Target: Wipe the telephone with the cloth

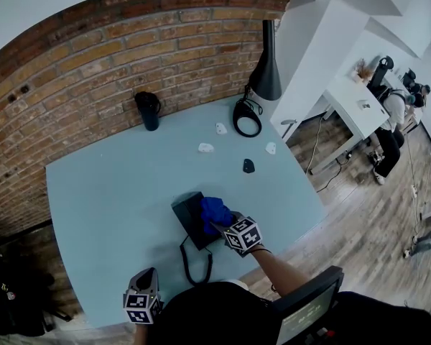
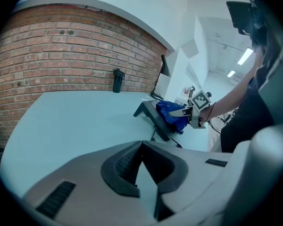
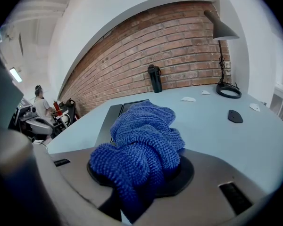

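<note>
A black telephone (image 1: 189, 215) lies on the light blue table (image 1: 108, 192), with its coiled cord (image 1: 195, 264) trailing toward the front edge. My right gripper (image 1: 223, 226) is shut on a bunched blue cloth (image 1: 215, 208) and presses it on the phone's right side. In the right gripper view the cloth (image 3: 141, 145) fills the jaws of that gripper (image 3: 140, 173), and the phone (image 3: 114, 119) shows just behind. My left gripper (image 1: 148, 275) hangs by the front table edge, left of the cord; its jaws (image 2: 141, 147) are shut and hold nothing. From there the phone (image 2: 153, 117) and cloth (image 2: 172, 112) lie ahead to the right.
A black bottle (image 1: 149, 110) stands by the brick wall. A black lamp (image 1: 264, 70) with a ring base (image 1: 247, 117) is at the back right. White scraps (image 1: 206, 148) and a small black piece (image 1: 248, 166) lie beyond the phone. A person (image 1: 396, 110) sits far right.
</note>
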The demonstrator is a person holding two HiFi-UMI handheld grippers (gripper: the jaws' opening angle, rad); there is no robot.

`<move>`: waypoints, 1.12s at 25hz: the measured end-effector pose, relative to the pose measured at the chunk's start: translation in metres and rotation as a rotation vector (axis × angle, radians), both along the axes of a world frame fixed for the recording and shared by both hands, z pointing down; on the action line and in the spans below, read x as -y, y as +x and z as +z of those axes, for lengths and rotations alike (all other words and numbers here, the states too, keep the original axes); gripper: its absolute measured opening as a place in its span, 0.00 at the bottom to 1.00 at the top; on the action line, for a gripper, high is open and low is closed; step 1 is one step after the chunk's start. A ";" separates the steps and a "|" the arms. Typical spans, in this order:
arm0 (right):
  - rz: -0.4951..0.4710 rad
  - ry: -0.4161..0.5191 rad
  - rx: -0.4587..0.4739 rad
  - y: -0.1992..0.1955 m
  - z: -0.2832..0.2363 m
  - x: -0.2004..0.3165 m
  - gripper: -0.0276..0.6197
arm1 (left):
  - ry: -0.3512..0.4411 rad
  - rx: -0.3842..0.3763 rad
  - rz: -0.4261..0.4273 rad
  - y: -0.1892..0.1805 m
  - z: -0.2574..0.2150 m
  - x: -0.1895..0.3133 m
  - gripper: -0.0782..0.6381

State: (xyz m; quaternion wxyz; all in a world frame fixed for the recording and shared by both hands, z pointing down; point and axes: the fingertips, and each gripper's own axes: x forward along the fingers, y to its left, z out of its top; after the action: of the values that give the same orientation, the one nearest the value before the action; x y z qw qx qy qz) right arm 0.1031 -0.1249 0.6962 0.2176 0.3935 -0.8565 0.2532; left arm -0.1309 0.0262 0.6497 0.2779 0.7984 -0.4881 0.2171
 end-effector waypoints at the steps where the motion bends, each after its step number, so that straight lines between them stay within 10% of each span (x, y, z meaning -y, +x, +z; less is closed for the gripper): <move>1: 0.000 -0.004 0.000 0.001 0.001 -0.002 0.30 | 0.000 -0.001 0.000 0.000 0.000 0.000 0.14; 28: -0.022 -0.139 -0.075 0.025 0.037 -0.072 0.30 | 0.003 0.006 0.008 0.003 0.000 -0.007 0.14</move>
State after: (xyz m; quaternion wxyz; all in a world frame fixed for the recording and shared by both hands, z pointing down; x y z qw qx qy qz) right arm 0.1284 -0.0532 0.7329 0.2791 0.3775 -0.8324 0.2946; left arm -0.1284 0.0330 0.6496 0.2743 0.8001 -0.4860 0.2201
